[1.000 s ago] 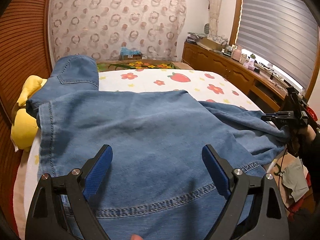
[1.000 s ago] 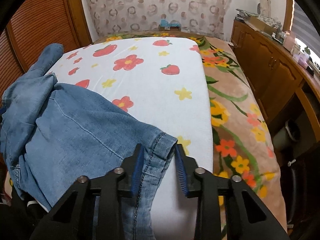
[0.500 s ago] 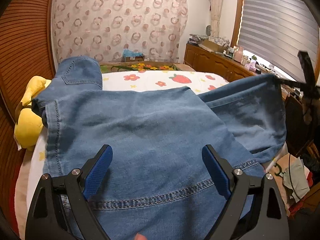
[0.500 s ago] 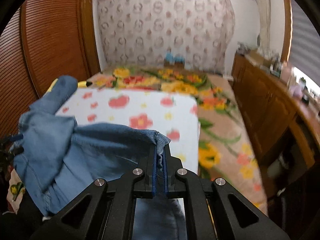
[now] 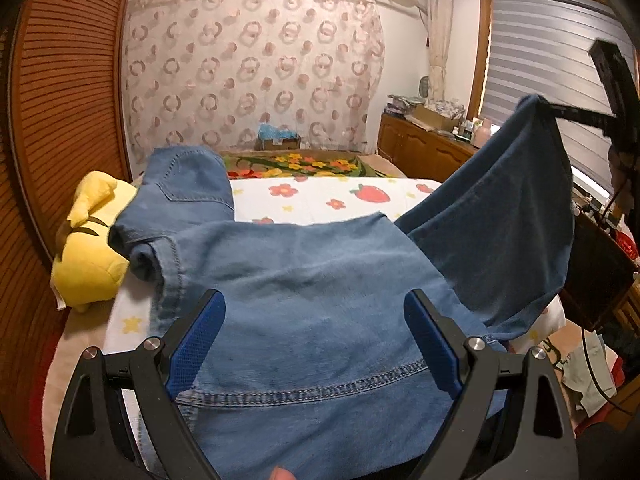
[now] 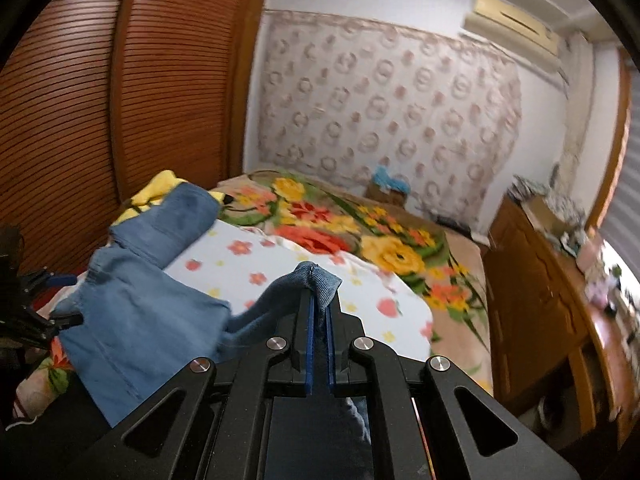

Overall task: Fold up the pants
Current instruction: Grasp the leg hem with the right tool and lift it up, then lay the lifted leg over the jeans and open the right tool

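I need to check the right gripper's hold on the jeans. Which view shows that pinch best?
The right wrist view: the right gripper is shut on the jeans hem. The left wrist view shows only the lifted leg, the pinch unclear.

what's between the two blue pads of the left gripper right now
Denim only: the flat spread of the jeans fills the gap between the left gripper's wide-open pads, stitched seam across it. The left wrist view shows this.

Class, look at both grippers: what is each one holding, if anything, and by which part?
The right gripper is shut on the jeans, pinching the hem of one leg and lifting it. The left gripper is open above the jeans, holding nothing.
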The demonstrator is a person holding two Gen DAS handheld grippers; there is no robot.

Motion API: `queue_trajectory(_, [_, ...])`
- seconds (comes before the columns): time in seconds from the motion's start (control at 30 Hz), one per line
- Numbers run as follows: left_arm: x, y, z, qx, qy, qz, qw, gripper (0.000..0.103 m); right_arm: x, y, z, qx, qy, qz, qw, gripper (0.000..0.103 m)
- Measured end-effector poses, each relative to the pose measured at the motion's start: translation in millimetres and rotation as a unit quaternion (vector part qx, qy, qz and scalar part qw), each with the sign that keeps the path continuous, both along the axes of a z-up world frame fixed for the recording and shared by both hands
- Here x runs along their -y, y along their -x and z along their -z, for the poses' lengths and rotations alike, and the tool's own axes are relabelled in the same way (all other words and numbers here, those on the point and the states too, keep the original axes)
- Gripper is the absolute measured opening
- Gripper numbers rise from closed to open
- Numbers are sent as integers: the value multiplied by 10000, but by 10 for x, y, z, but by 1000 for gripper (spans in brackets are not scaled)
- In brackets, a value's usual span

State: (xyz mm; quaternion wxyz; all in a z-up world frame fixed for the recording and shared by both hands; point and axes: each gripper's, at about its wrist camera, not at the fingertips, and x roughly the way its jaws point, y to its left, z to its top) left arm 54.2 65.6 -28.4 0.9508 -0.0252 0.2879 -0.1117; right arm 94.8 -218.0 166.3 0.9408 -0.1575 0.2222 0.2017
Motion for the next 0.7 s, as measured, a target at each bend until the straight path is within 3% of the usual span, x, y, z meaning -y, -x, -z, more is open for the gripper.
queue_trajectory(0.4, [-230,163,-133,77,-98,-210,9997,91,-880,16,-124,184,199,-1222,9921,4])
queue_trajectory(0.7, [-421,199,-80,16,-74,-406,9991,91,-970,-547,92,-457,45,-1818,9823,5])
